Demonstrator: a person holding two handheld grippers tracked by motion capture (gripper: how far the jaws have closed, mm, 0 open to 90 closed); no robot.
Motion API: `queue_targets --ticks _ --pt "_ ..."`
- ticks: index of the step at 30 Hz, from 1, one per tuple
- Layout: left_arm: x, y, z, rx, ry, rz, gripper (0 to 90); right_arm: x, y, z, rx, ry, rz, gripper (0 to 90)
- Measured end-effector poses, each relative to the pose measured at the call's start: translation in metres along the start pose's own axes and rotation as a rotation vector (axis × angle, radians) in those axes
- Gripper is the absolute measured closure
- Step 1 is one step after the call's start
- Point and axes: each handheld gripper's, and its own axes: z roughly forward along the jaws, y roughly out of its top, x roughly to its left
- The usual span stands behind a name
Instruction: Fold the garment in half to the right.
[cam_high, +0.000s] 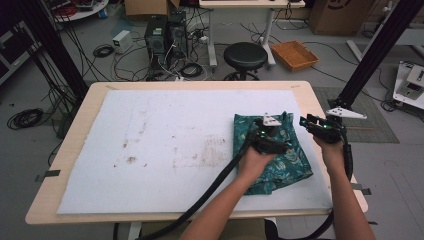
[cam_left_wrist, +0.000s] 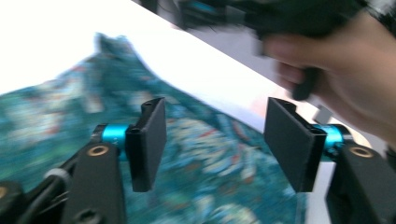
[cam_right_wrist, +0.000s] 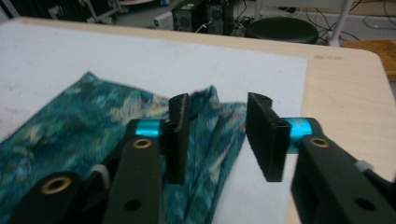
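Observation:
A teal leaf-patterned cloth (cam_high: 282, 170) lies folded on the right part of the white mat (cam_high: 165, 145). My left gripper (cam_high: 285, 146) hovers over the cloth's middle, jaws pointing right. In the left gripper view it (cam_left_wrist: 217, 116) stands open, with the cloth (cam_left_wrist: 210, 163) beneath it and nothing between its pads. My right gripper (cam_high: 304, 121) is at the cloth's far right edge, pointing left. In the right gripper view it (cam_right_wrist: 218, 107) is open above the cloth's edge (cam_right_wrist: 70, 135), and its pads touch no fabric. The other hand, holding the right gripper, looms blurred at the top right of the left gripper view.
The mat covers most of a wooden table (cam_high: 320, 100), with a bare wood strip on the right. Beyond the table stand a black stool (cam_high: 245, 55), an orange basket (cam_high: 295, 54), computer towers (cam_high: 165, 32) and tangled floor cables.

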Motion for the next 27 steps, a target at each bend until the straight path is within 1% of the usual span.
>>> queue_targets --ticks 1,2,3,4,6,8,10,11,12,13,15,16,17,19,20,21,22,25,27 --pt "0.009 -0.003 -0.008 -0.018 0.005 -0.013 32.7 0.002 -0.003 -0.005 0.004 -0.005 -0.022 57.7" --pt "0.013 -0.006 -0.012 -0.029 0.013 -0.016 32.2 0.005 -0.007 -0.012 0.007 -0.008 -0.043 57.8" --pt "0.020 -0.009 -0.019 -0.031 0.022 -0.003 30.9 0.006 -0.010 -0.016 0.001 -0.014 -0.051 57.9" --pt "0.026 -0.012 -0.025 -0.039 0.036 0.008 28.3 0.009 -0.014 -0.021 0.006 -0.010 -0.059 58.1" --pt "0.040 -0.020 -0.040 -0.067 0.061 0.007 28.0 0.014 -0.023 -0.030 0.030 0.005 -0.088 58.1" --pt "0.052 -0.026 -0.055 -0.088 0.086 0.007 27.9 0.022 -0.031 -0.036 0.054 0.037 -0.100 58.1" --pt "0.063 -0.032 -0.069 -0.105 0.111 0.009 27.9 0.031 -0.040 -0.039 0.093 0.077 -0.115 58.1" --pt "0.069 -0.035 -0.077 -0.114 0.122 0.005 27.9 0.037 -0.044 -0.039 0.119 0.105 -0.128 58.1" --pt "0.074 -0.038 -0.084 -0.120 0.134 0.002 27.9 0.044 -0.049 -0.038 0.145 0.122 -0.159 59.6" --pt "0.079 -0.041 -0.092 -0.125 0.146 -0.001 27.9 0.052 -0.053 -0.037 0.170 0.118 -0.206 60.9" --pt "0.088 -0.047 -0.107 -0.133 0.170 -0.006 27.9 0.061 -0.061 -0.034 0.204 0.089 -0.245 61.2" --pt "0.092 -0.050 -0.113 -0.137 0.180 -0.012 27.9 0.063 -0.064 -0.031 0.214 0.073 -0.249 62.0" --pt "0.097 -0.053 -0.120 -0.139 0.191 -0.014 27.9 0.064 -0.066 -0.029 0.226 0.058 -0.237 63.1" --pt "0.105 -0.059 -0.133 -0.137 0.208 -0.016 27.9 0.061 -0.070 -0.024 0.254 0.049 -0.219 77.3" --pt "0.109 -0.062 -0.139 -0.138 0.215 -0.021 27.9 0.060 -0.071 -0.022 0.270 0.039 -0.207 81.3" --pt "0.112 -0.065 -0.144 -0.142 0.224 -0.024 27.9 0.059 -0.071 -0.022 0.277 0.037 -0.206 88.1" --pt "0.116 -0.067 -0.149 -0.146 0.231 -0.028 27.9 0.058 -0.071 -0.023 0.273 0.032 -0.206 90.0" --pt "0.125 -0.074 -0.161 -0.154 0.253 -0.046 27.9 0.056 -0.070 -0.028 0.260 0.030 -0.186 90.0" --pt "0.129 -0.078 -0.168 -0.155 0.262 -0.051 27.9 0.054 -0.070 -0.031 0.251 0.035 -0.178 90.0"
